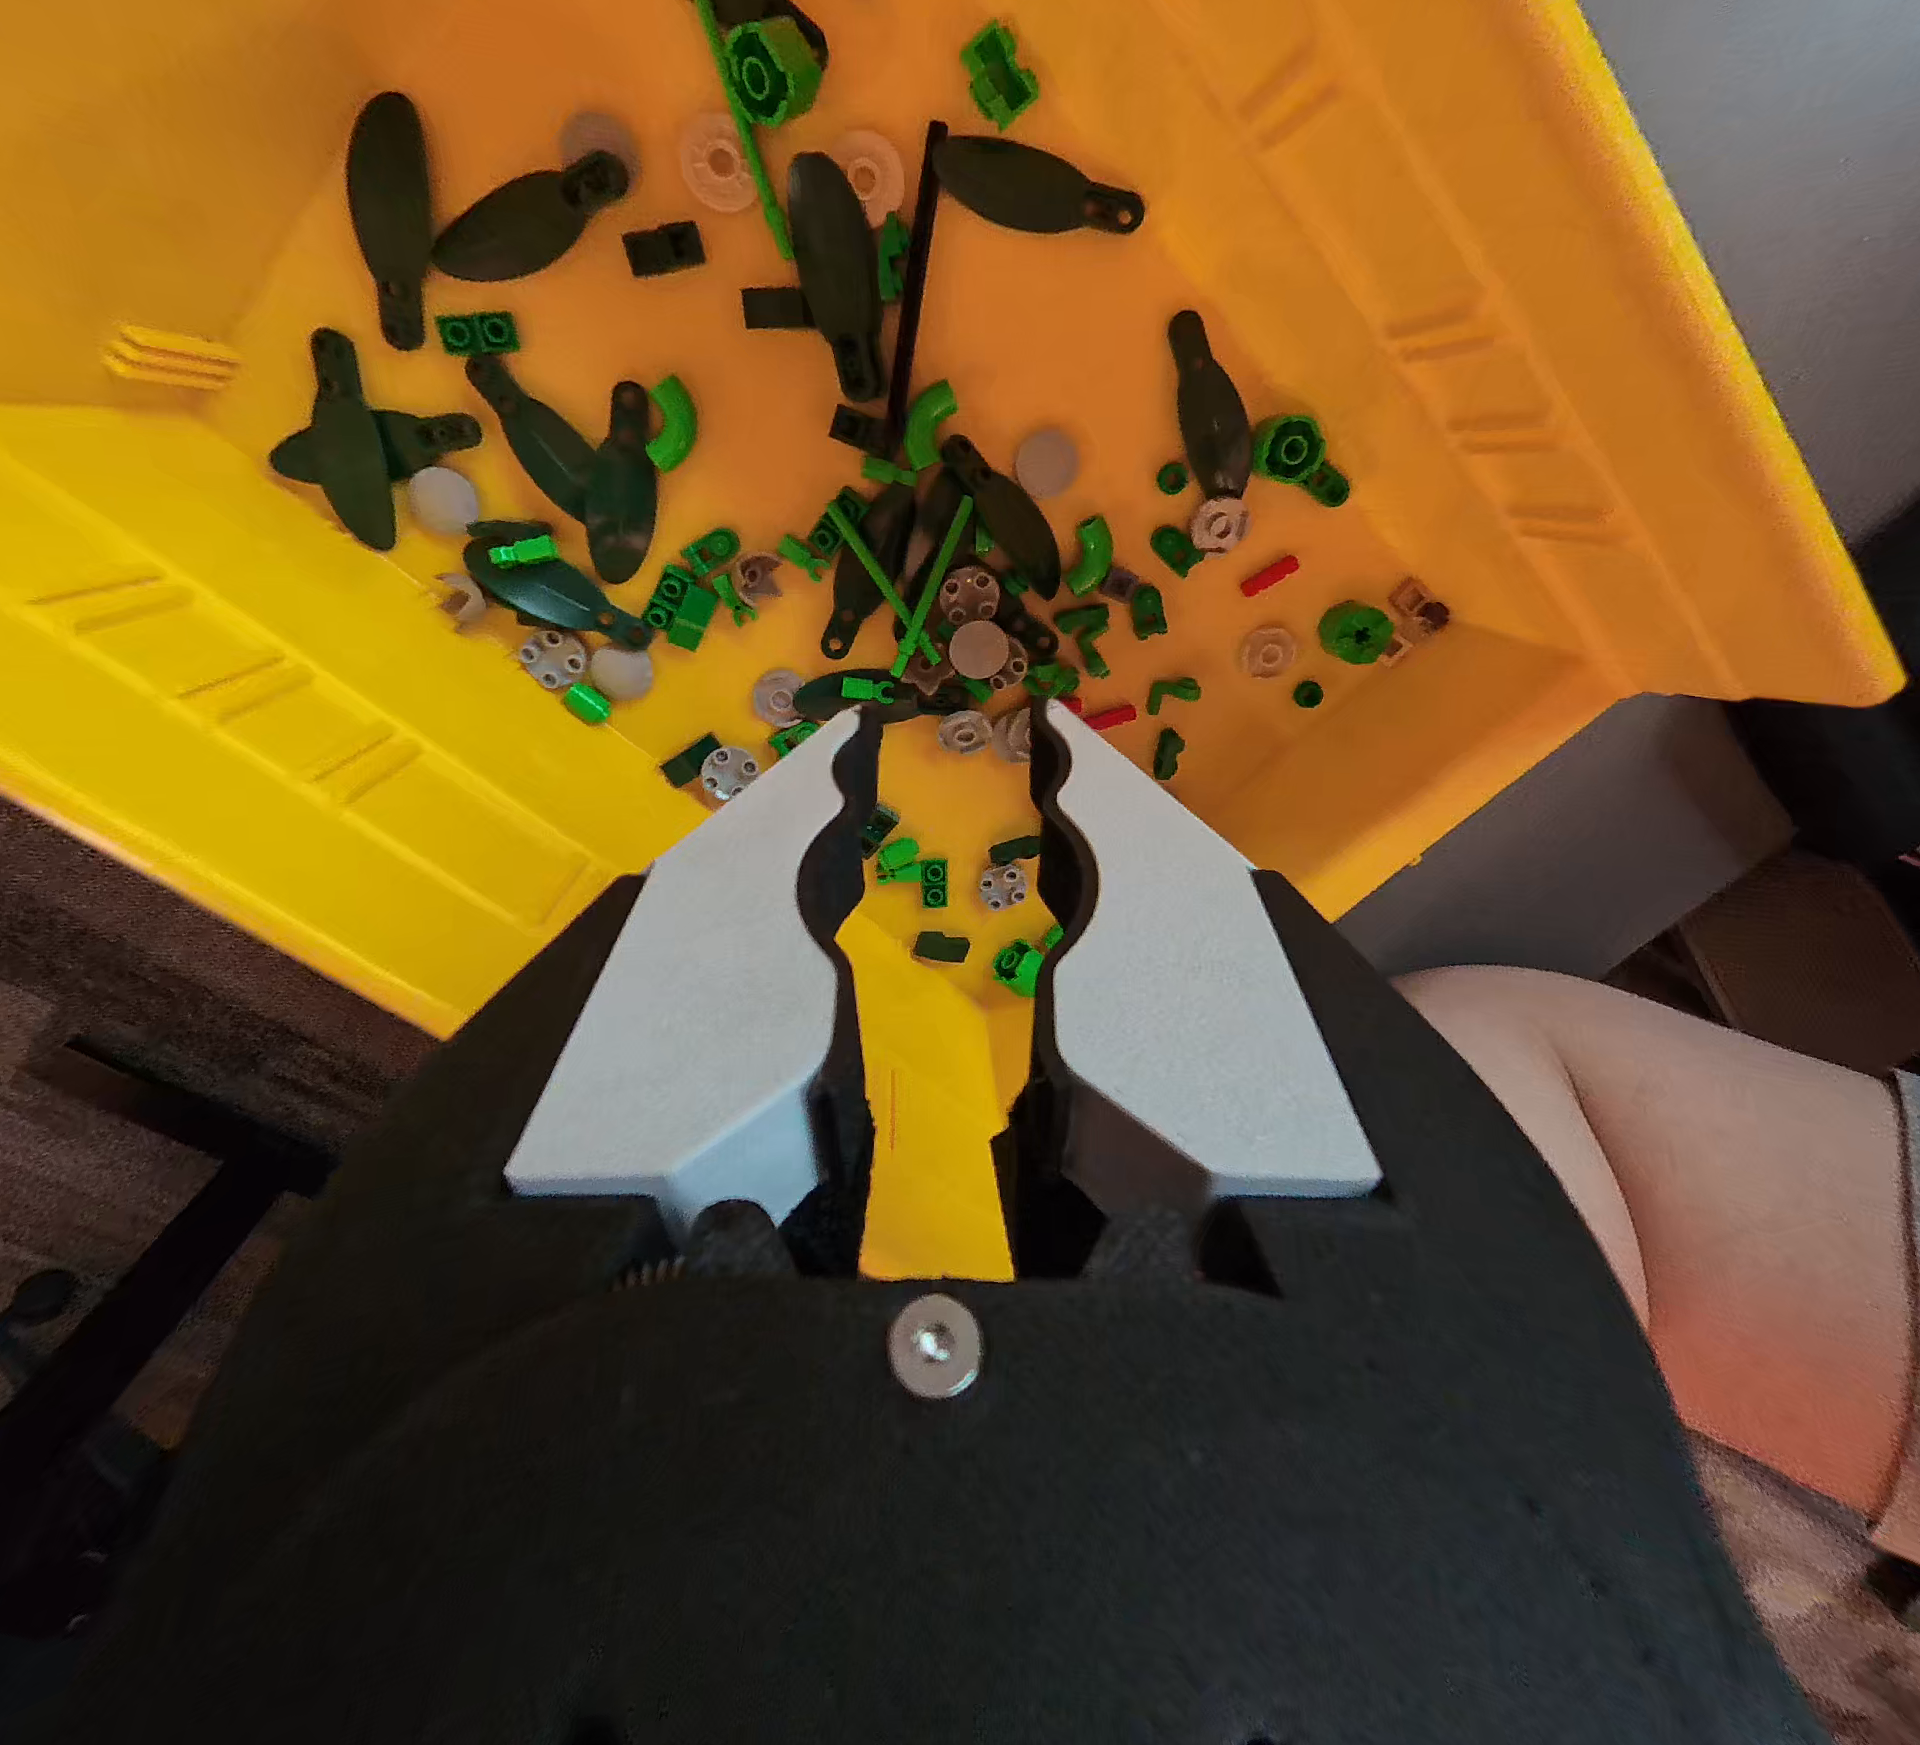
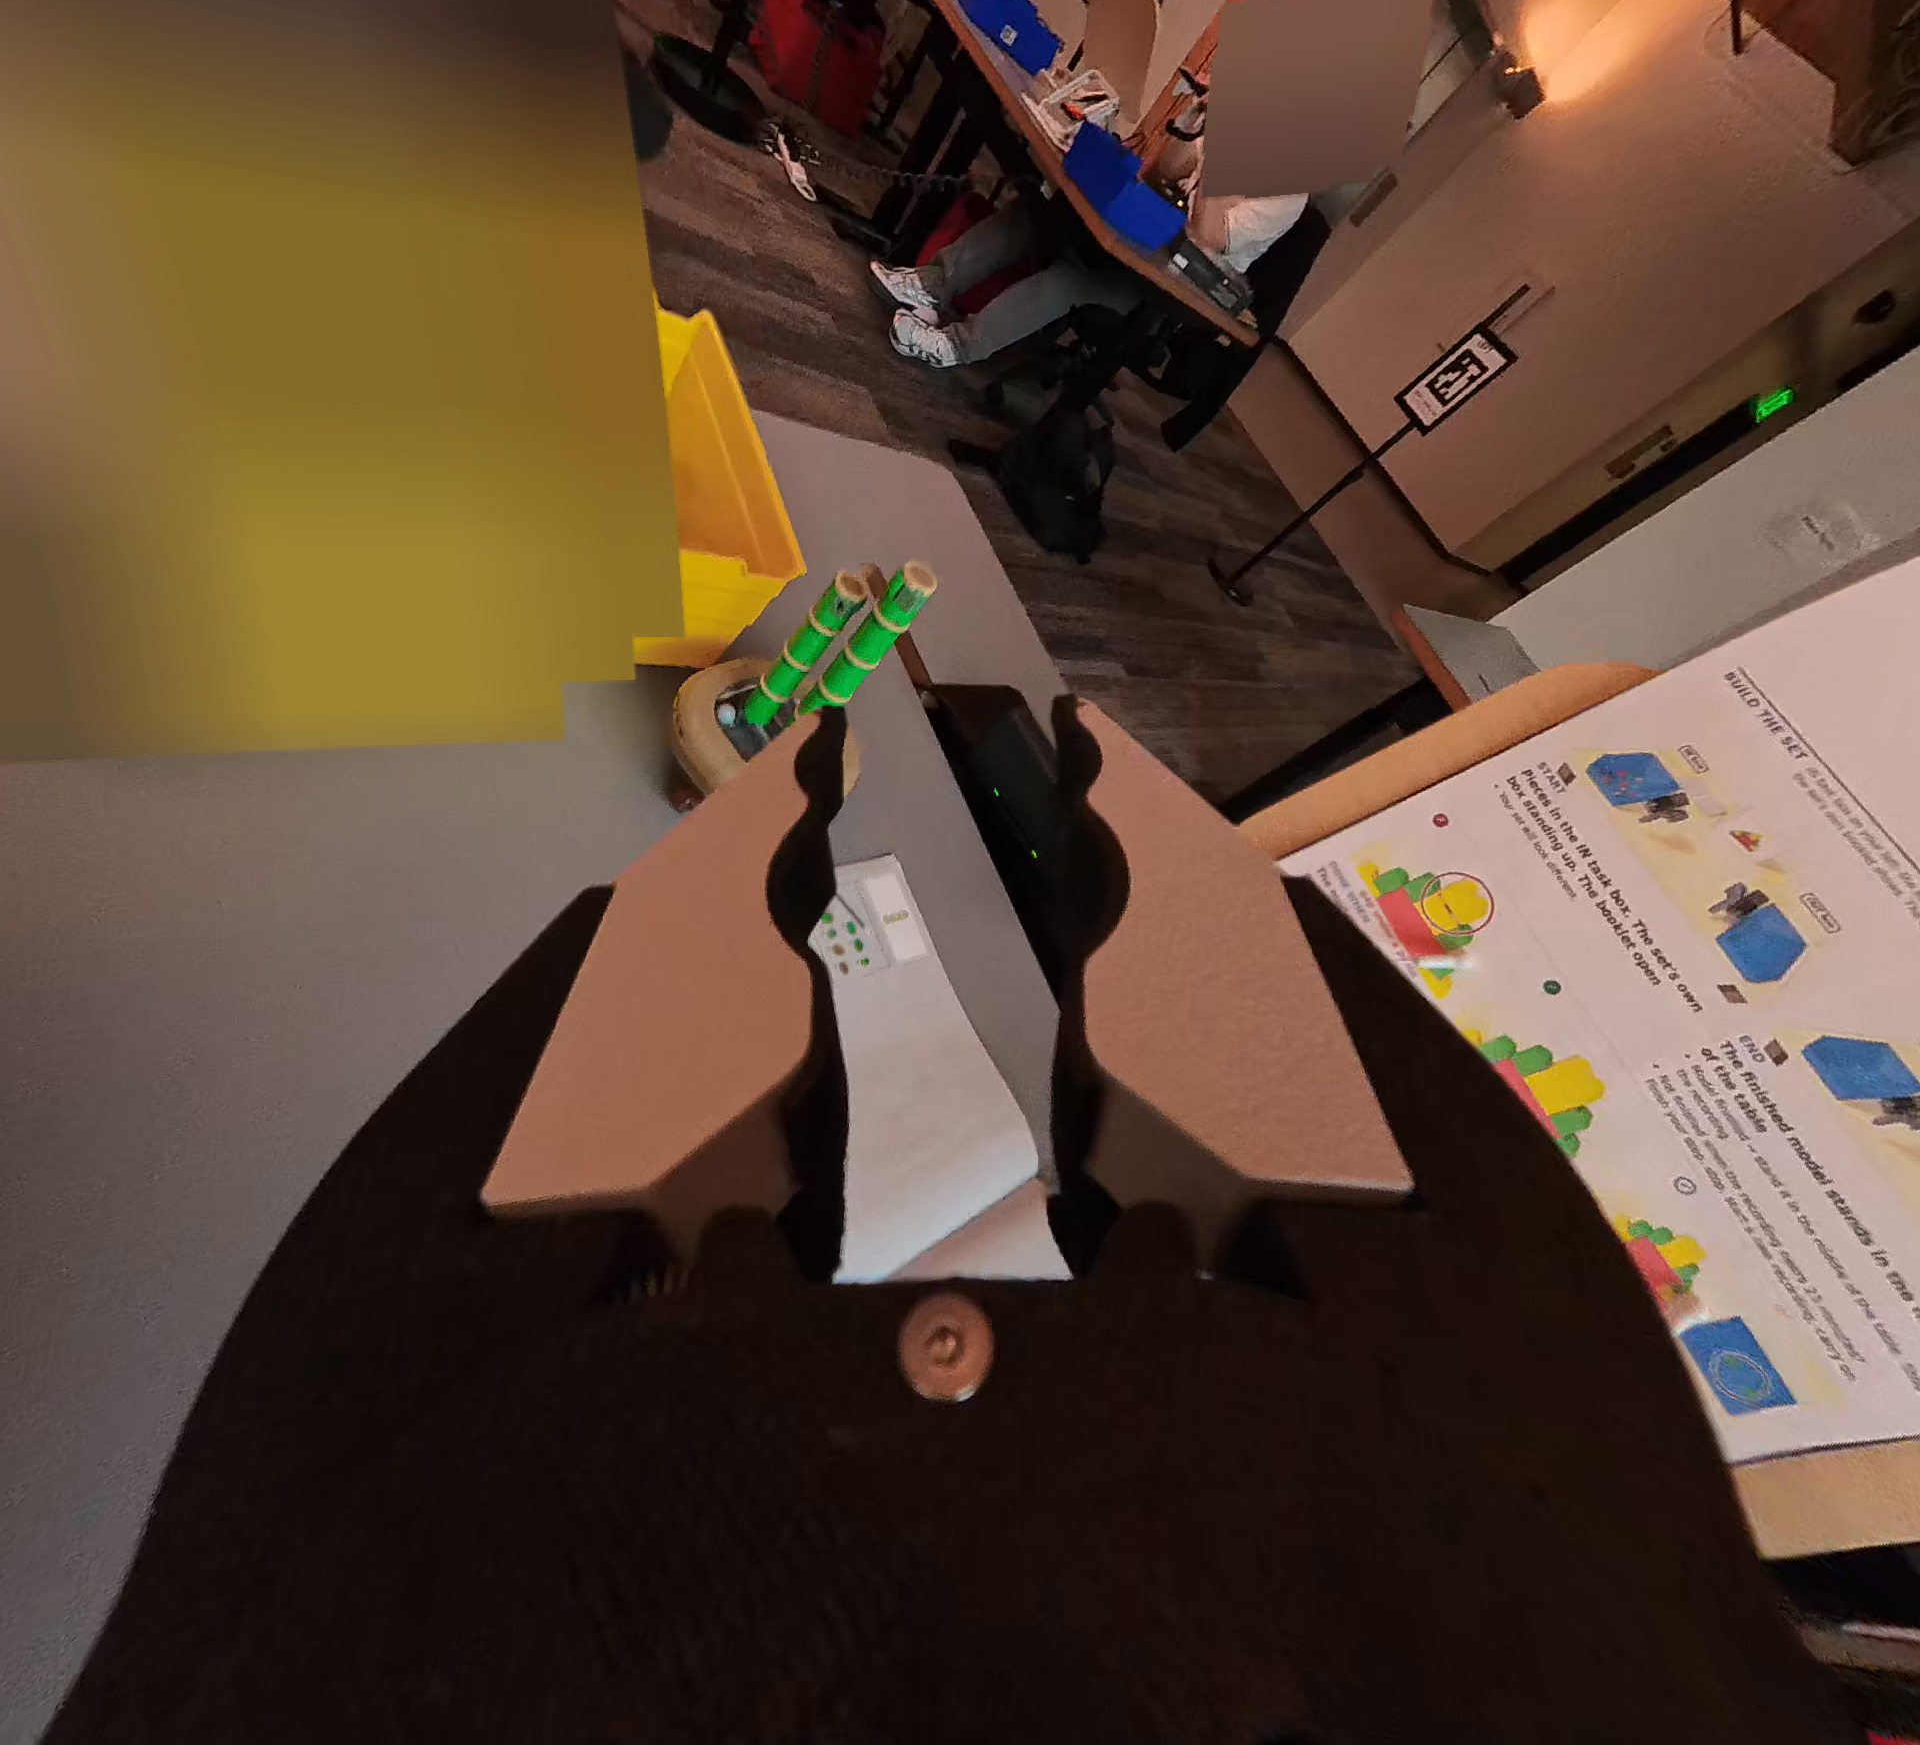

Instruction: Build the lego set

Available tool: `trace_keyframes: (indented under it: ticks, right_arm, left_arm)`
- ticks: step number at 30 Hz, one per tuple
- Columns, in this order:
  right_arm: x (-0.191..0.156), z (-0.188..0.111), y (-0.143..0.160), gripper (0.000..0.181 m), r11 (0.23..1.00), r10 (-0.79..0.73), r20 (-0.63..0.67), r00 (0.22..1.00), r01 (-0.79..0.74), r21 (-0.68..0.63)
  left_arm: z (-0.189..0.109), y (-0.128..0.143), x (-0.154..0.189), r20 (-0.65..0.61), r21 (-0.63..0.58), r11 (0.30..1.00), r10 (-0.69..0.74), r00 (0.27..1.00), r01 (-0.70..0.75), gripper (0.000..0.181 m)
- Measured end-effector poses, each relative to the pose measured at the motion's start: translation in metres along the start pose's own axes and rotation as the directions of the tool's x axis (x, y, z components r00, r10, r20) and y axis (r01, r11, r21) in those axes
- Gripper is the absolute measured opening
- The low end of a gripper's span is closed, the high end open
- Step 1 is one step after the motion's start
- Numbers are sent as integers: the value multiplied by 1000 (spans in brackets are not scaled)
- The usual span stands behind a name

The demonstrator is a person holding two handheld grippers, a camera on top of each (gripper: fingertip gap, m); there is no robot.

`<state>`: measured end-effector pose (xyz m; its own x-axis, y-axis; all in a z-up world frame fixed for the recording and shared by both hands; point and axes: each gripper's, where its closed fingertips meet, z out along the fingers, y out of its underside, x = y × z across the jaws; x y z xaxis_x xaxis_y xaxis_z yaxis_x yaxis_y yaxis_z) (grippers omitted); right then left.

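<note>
Left wrist view: the left gripper (image 1: 951, 708) is being held over the yellow bin (image 1: 1351, 168), its jaws parted by a narrow gap and nothing being gripped; no contact with any piece can be made out. The loose lego pieces (image 1: 914, 573) are lying scattered over the bin floor, thickest toward the corner nearest the gripper. Selection of a piece is judged to be the step in hand. It is best done by a piece lying apart, such as a grey round plate (image 1: 1044, 461), being singled out, so that the tangled dark green leaves (image 1: 997, 511) are not being dragged along.

Right wrist view: the right gripper (image 2: 951, 719) is being held released and empty above the grey bench (image 2: 312, 916). The partly built model, two green stalks (image 2: 842, 646) on a tan base (image 2: 707, 729), is standing beside the bin's outer corner. An instruction sheet (image 2: 1662, 1020) is lying toward the bench's right edge.
</note>
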<state>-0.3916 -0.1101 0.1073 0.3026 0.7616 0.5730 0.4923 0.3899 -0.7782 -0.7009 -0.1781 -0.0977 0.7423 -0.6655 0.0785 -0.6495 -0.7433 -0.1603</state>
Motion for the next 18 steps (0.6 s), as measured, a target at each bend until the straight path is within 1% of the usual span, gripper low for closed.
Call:
trace_keyframes:
  ticks: [3, 4, 6, 8, 11, 14, 16, 18]
  right_arm:
    - [5, 11, -12, 41, 995, 82, 4, 997, -82, 50]
    - [4, 13, -10, 41, 994, 98, 8, 995, -99, 52]
    - [4, 17, 2, 40, 995, 98, 1, 995, -98, 21]
    - [4, 20, 14, 40, 996, 87, -2, 996, -87, -10]
    - [2, 26, 25, 40, 995, 99, 13, 995, -98, -31]
    - [0, 31, 33, 40, 995, 91, 25, 996, -90, -53]
    - [1, 33, 36, 40, 995, 79, 21, 997, -77, -67]
    - [2, 32, 37, 40, 995, 76, 19, 997, -75, -66]
  left_arm:
    - [9, -10, 9, -45, -16, 999, 50, 998, -51, 29]
    - [12, -12, 10, -42, -34, 998, 59, 997, -61, 29]
    - [17, -13, 4, 5, -79, 995, 61, 998, -61, 30]
    - [20, -17, -4, 50, -96, 994, 51, 997, -46, 28]
    - [24, -32, -11, 67, -68, 997, 37, 997, -33, 27]
    - [28, -48, -12, 42, -29, 999, 21, 999, -20, 28]
    - [31, -54, -22, 86, -22, 1000, 22, 996, -20, 29]
    - [36, -58, -27, 91, -22, 1000, 21, 996, -19, 29]
